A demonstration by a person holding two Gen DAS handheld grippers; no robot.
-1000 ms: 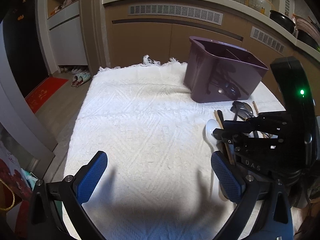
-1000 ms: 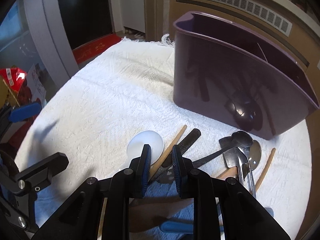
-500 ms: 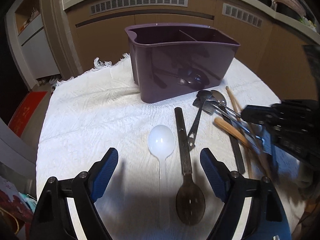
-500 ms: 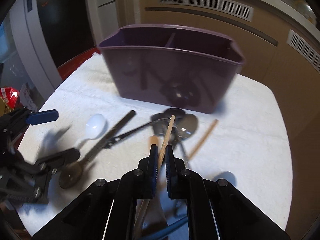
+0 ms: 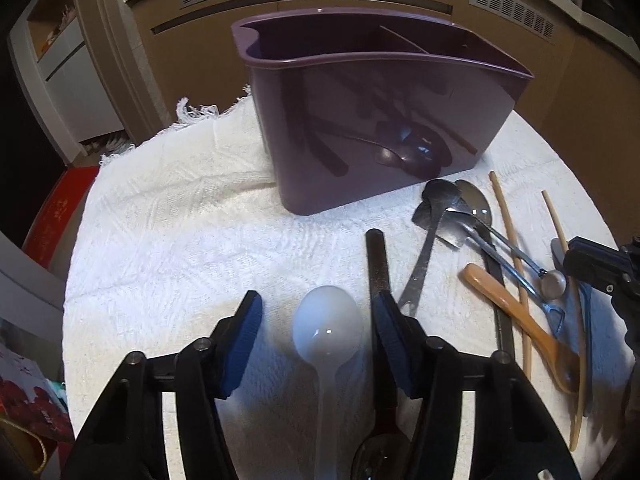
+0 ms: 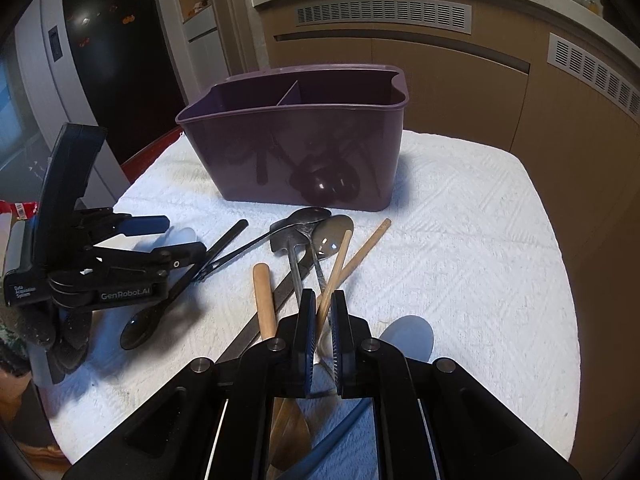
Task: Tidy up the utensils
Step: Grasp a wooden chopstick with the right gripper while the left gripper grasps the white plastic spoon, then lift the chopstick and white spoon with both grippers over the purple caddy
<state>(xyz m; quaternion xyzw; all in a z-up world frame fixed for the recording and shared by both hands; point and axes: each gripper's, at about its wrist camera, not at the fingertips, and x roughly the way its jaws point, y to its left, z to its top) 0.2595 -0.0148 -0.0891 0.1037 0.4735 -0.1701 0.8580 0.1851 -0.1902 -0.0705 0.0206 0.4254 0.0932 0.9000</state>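
**White spoon lies along the left claw's line**

The left gripper (image 5: 316, 344) straddles the white spoon (image 5: 327, 330), jaws just closing, pads seemingly not touching; bowl at twelve o'clock, handle toward six; the right gripper (image 6: 321, 334) pinches a chopstick (image 6: 334, 270); purple caddy (image 5: 384, 120) beyond.

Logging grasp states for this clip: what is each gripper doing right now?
Left gripper: open, fingers just closing around the white spoon, not yet touching.
Right gripper: shut on a wooden chopstick.
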